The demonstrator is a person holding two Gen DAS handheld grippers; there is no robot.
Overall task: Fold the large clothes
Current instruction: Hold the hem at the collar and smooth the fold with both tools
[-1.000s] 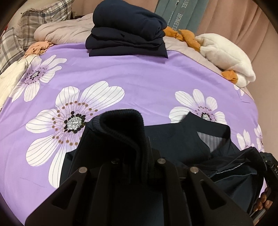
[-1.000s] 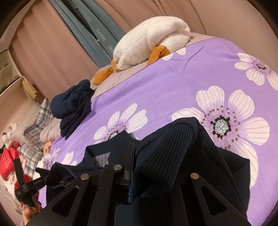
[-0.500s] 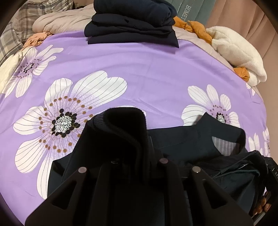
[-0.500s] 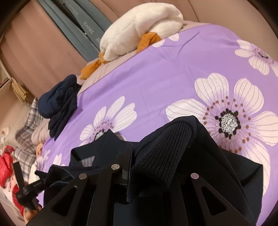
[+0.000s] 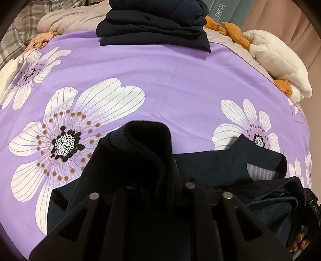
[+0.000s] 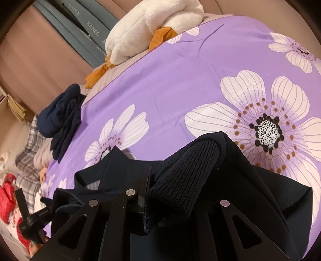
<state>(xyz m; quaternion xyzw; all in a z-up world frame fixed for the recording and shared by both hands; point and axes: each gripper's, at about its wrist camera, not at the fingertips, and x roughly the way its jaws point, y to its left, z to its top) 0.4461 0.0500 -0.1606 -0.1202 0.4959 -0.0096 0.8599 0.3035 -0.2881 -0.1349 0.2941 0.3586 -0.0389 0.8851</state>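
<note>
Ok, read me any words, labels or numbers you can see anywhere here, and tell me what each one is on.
"HANEL": pale letters on the grey-blue panels behind the bed, right wrist view.
"HOMET", cut off by the frame edge: same grey-blue panels, left wrist view.
A word ending "TEILE": higher on those panels, start hidden.
"DAS", uncertain: small white letters on the black device at the left view's right edge.
Further panel lettering: too blurred to read.

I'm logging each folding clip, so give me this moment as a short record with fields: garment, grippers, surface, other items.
garment: dark navy jacket with ribbed knit cuffs, partly spread on the bed
left gripper: closed on a ribbed cuff
right gripper: shut on the other ribbed cuff
surface: purple bedsheet with white flowers
other items: stack of folded navy clothes at the far edge; white plush toy with orange parts at the far right corner
</note>
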